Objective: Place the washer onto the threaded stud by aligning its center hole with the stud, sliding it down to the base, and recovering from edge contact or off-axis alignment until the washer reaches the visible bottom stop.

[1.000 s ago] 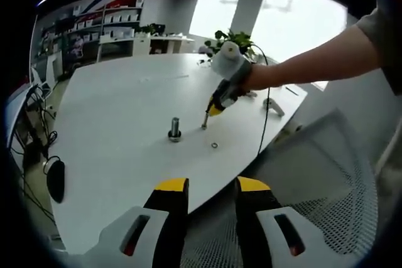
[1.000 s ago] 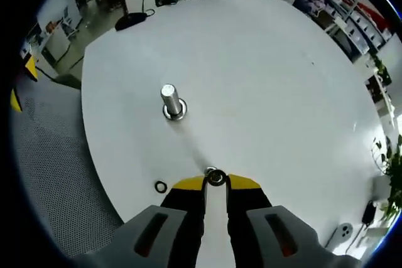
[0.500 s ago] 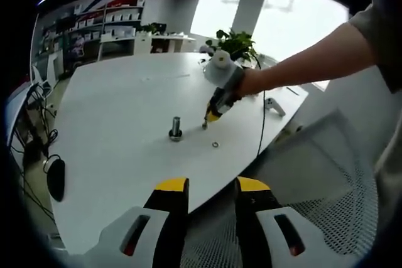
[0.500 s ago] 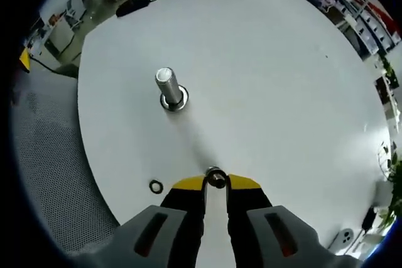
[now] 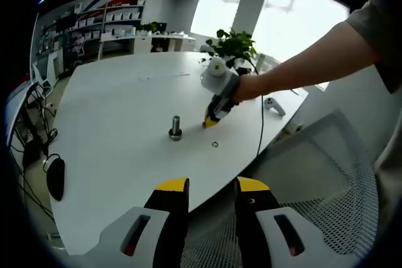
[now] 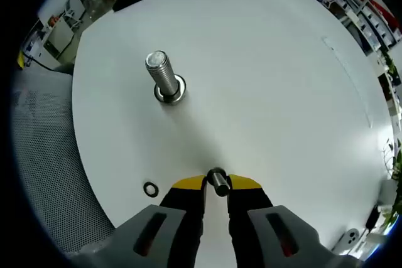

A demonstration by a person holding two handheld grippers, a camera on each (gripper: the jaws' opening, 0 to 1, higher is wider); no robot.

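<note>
Change: right gripper (image 6: 217,183) has come closer to the threaded stud (image 6: 164,78) over the last second, so the stud now looks larger and nearer in the right gripper view.
Right gripper: jaws pinched on a small metal piece, apparently the washer (image 6: 217,179), held edge-on at the yellow tips, short of the stud.
Stud: upright on the white table (image 6: 270,80), ringed at its base.
Loose washer: second washer (image 6: 151,189) lies flat on the table, near the stud's front, beside the table edge.
Left gripper: left gripper (image 5: 212,187) hangs off the table's edge, well apart from the stud, jaws parted, holding nothing.
Person: forearm (image 5: 301,64) reaches toward the stud.
</note>
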